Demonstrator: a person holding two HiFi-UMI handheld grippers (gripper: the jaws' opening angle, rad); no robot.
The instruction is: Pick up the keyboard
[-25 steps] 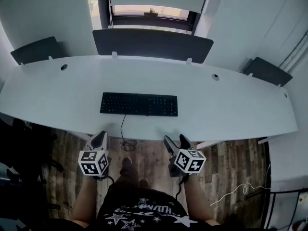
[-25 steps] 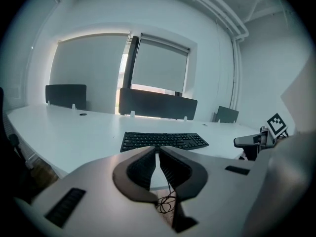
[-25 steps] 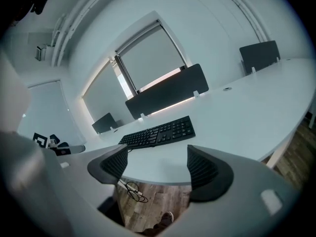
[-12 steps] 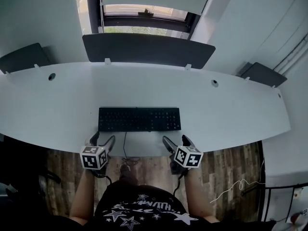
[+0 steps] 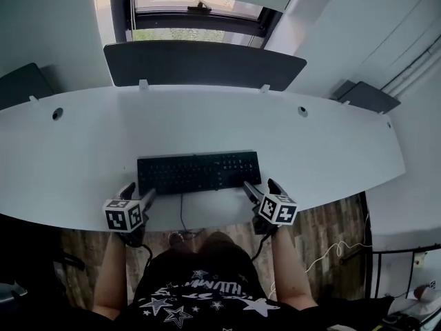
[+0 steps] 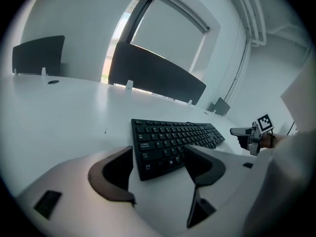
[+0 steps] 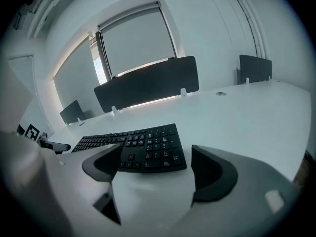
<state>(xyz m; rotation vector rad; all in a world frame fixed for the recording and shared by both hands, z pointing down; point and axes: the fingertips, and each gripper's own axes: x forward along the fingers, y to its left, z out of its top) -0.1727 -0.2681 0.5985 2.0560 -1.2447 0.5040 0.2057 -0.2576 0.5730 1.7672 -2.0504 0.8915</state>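
Note:
A black keyboard (image 5: 198, 172) lies flat on the white desk (image 5: 83, 157), near its front edge. My left gripper (image 5: 138, 192) is at the keyboard's near left corner, and its jaws are opening. In the left gripper view that corner of the keyboard (image 6: 170, 142) lies just ahead of the left gripper (image 6: 158, 157), with no pad touching it. At the near right corner my right gripper (image 5: 260, 185) stands open. The right end of the keyboard (image 7: 143, 149) lies just ahead of the right gripper (image 7: 155, 154), also untouched.
The keyboard's cable (image 5: 182, 212) runs off the desk's front edge toward the floor. A dark divider panel (image 5: 203, 64) stands along the desk's back edge, below a window (image 5: 200, 19). Two round cable holes (image 5: 57, 114) (image 5: 302, 111) sit in the desktop.
Both grippers came forward from over the floor, below the desk's front edge, to the keyboard's near corners. The left jaws went from shut to wide apart, and the right jaws widened.

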